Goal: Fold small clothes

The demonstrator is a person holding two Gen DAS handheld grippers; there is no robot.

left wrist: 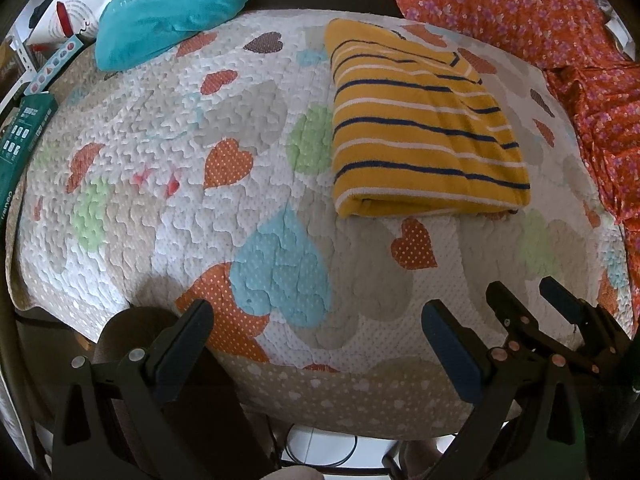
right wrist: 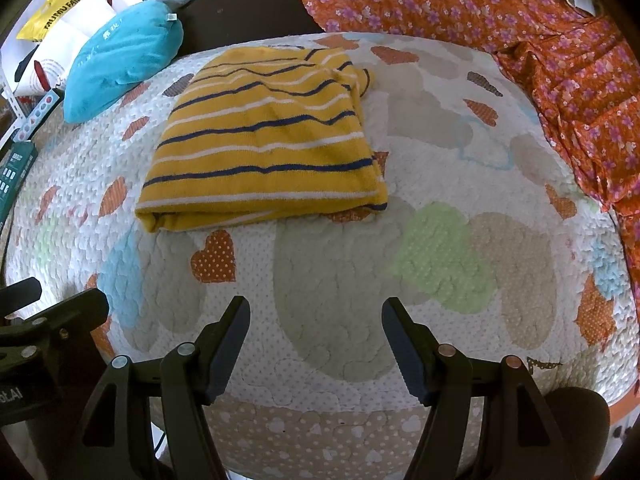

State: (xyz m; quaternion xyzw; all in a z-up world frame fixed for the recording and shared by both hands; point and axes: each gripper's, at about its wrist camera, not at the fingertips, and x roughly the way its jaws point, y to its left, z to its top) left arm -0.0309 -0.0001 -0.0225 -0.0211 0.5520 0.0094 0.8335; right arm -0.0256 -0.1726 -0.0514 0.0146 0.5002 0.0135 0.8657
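The left claw [left wrist: 316, 320] stands wide, with nothing between its fingers, and I see it hovering over the near edge of the heart-patterned quilt [left wrist: 160, 132]. The right claw [right wrist: 316, 320] is likewise spread wide and holds nothing; in the left wrist view it shows just beside the left claw, at the lower right. The task item, a yellow striped garment [right wrist: 264, 140], lies folded into a rough rectangle on the quilt, well apart from both claws (its folded edge faces me, with navy and white stripes running across it). In the right wrist view one corner of the garment at the far right is slightly rumpled. A teal pillow [left wrist: 168, 8] rests at the far left corner of the quilt, apart from the garment. An orange floral cloth [right wrist: 520, 40] is heaped along the far and right sides, its edge lying over the quilt. Boxes and a bag sit beyond the pillow at the left.
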